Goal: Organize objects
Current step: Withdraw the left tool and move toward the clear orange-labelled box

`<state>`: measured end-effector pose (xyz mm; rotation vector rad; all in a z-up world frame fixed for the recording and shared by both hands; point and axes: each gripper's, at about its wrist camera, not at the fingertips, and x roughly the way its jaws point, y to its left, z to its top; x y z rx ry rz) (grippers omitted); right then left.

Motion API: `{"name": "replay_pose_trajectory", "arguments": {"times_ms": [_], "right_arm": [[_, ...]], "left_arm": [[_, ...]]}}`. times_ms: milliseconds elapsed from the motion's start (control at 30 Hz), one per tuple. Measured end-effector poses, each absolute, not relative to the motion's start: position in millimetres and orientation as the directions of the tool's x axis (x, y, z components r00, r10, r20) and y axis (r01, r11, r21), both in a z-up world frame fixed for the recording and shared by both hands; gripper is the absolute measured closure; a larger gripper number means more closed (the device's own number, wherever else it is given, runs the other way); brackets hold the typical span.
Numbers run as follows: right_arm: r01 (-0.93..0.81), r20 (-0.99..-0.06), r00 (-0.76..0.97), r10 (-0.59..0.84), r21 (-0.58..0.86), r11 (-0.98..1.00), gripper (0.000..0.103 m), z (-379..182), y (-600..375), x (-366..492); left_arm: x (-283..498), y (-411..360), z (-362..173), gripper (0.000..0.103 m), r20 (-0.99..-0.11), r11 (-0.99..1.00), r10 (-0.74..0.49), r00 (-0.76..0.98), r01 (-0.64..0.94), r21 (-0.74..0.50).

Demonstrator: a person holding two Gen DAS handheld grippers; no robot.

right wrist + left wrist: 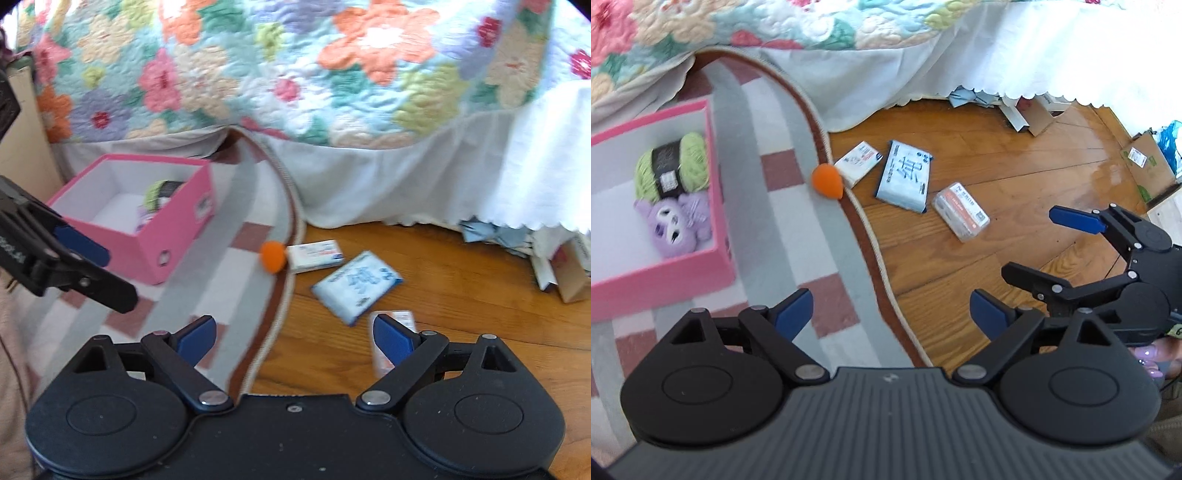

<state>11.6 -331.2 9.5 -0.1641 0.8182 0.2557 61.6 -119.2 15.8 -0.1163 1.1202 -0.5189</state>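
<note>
A pink box (pixel 665 280) (pixel 177 236) stands on the checked rug, holding green yarn (pixel 694 158) and a purple plush toy (pixel 676 229). At the rug's edge lies an orange ball (pixel 827 181) (pixel 273 256), touching a small white carton (pixel 857 164) (pixel 316 254). A blue-white wipes packet (pixel 905 177) (pixel 356 286) and a clear case with an orange label (pixel 960 210) (pixel 404 316) lie on the wood floor. My left gripper (pixel 892 314) (pixel 107 273) hangs open over the rug's edge. My right gripper (pixel 295 336) (pixel 1052 247) is open above the floor near the clear case, holding nothing.
A bed with a floral quilt (pixel 332 74) and white skirt (pixel 997 55) borders the far side. Cardboard boxes and papers (pixel 1027 110) poke out from under it. Another cardboard box (pixel 1145 166) sits at the far right. A hand with purple nails (pixel 1152 362) holds the right gripper.
</note>
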Motion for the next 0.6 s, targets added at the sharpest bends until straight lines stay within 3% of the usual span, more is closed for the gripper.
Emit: {"name": "replay_pose_trajectory", "arguments": {"times_ms": [600], "right_arm": [[-0.268, -0.703, 0.694, 0.153, -0.055, 0.962, 0.01, -64, -383, 38]], "left_arm": [[109, -208, -52, 0.013, -0.802, 0.832, -0.511, 0.309, 0.414, -0.37]]}}
